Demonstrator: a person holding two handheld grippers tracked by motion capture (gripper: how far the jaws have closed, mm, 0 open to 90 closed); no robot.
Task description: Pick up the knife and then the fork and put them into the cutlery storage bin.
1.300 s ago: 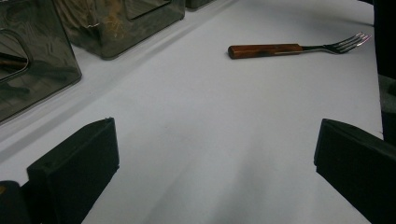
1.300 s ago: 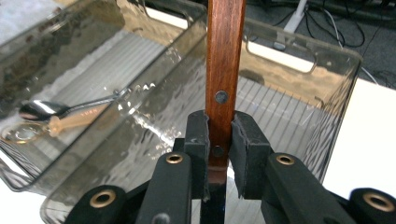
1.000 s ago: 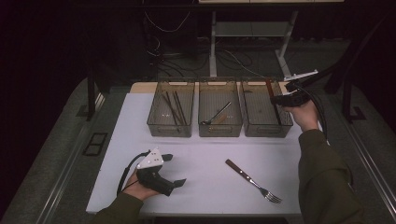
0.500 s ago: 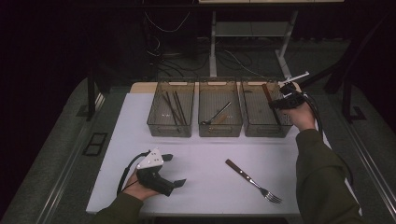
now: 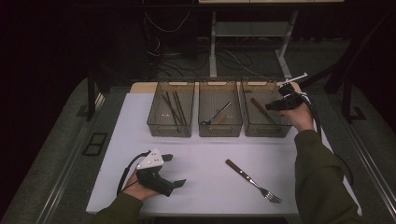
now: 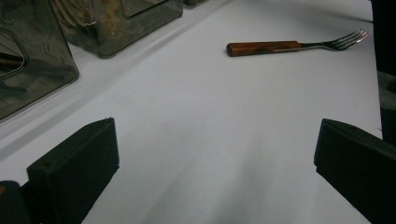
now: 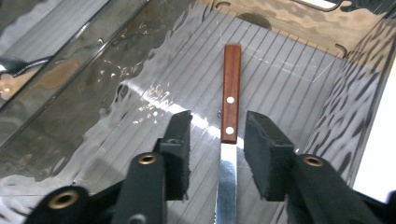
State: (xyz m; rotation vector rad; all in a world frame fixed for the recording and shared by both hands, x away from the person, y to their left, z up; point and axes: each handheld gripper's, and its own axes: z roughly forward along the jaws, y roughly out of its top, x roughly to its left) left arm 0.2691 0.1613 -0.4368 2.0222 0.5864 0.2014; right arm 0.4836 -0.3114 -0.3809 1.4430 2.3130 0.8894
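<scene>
A knife with a wooden handle (image 7: 229,107) lies on the ribbed floor of the right bin (image 5: 268,131); it is also seen as the knife (image 5: 259,107) from above. My right gripper (image 7: 218,123) hangs over it. Its jaws have just been opening and stand on either side of the blade without pressing it. From above, the right gripper (image 5: 276,104) sits at the bin's far right corner. My left gripper (image 5: 173,170) rests on the white table near the front, open with nothing between the jaws (image 6: 217,140). A wooden-handled fork (image 5: 252,179) lies on the table to its right.
Three clear bins stand in a row at the back of the white mat (image 5: 205,154). The left bin (image 5: 170,131) holds several dark sticks, and the middle bin (image 5: 219,131) holds a spoon-like utensil. The fork (image 6: 280,46) lies beyond the left gripper's jaws.
The right gripper's jaws have spread apart and the knife has left their grip; it now lies in the right bin. The left gripper has not moved.
</scene>
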